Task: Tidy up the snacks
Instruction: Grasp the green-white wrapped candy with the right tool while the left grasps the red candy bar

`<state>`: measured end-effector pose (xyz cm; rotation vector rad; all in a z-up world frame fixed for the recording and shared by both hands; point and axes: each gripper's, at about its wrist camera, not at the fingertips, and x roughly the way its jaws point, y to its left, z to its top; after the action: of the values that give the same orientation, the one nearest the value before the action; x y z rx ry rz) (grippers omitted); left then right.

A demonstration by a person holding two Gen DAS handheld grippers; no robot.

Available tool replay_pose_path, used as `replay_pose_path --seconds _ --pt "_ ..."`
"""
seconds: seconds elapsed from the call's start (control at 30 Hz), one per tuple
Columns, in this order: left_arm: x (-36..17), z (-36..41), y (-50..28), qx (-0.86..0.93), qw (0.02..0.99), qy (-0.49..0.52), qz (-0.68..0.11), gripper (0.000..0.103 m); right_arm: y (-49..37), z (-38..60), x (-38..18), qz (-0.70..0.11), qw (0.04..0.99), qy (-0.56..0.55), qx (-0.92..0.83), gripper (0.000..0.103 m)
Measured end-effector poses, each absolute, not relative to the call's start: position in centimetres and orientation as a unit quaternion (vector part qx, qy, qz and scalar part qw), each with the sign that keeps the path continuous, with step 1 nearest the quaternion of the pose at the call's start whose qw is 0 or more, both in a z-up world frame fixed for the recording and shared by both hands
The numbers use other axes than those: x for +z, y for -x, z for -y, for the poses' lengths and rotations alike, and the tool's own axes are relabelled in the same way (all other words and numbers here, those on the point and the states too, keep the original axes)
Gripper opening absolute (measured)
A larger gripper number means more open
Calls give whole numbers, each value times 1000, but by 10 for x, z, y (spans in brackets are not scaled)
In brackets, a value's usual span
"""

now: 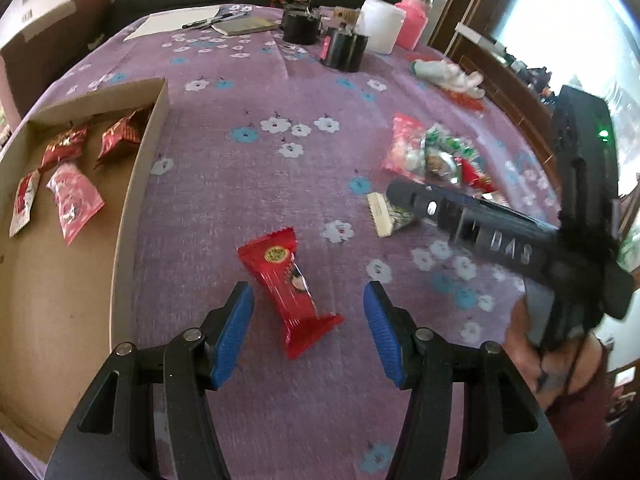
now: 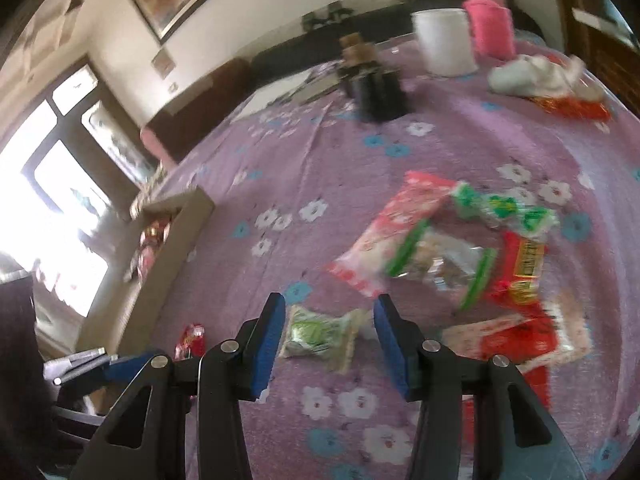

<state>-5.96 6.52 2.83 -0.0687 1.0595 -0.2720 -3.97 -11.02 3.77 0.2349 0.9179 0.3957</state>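
While both tools (image 1: 308, 332) (image 2: 330, 342) gape, red snack (image 1: 290, 292) (left) lies between unpinched.

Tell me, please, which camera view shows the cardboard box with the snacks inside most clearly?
The left wrist view. There the cardboard box lies open at the left, sharp, with red and pink packets visible on its floor. In the right wrist view the same box is farther off, blurred and washed out by window light; only one corner and a hint of red contents show.

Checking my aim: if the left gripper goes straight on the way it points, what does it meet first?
Most likely the red snack packet, lying on the cloth between the left gripper's open fingers, untouched; depth is uncertain.
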Motion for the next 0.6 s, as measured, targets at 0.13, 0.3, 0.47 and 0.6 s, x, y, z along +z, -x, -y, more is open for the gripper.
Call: replay_pose_path --seconds 0.13,0.3,0.47,0.6 --pt "21 -60 51 -111 862 8 -495 56 46 91 34 -436 880 -52 179 49" --pt "17 -48 53 -97 876 -40 -471 46 52 81 33 -429 888 -9 163 41" --pt "20 -53 58 -115 879 -27 -462 27 57 81 34 -425 890 0 163 31" --pt "30 -67 62 -123 880 9 -458 27 57 92 38 -419 893 -28 162 27"
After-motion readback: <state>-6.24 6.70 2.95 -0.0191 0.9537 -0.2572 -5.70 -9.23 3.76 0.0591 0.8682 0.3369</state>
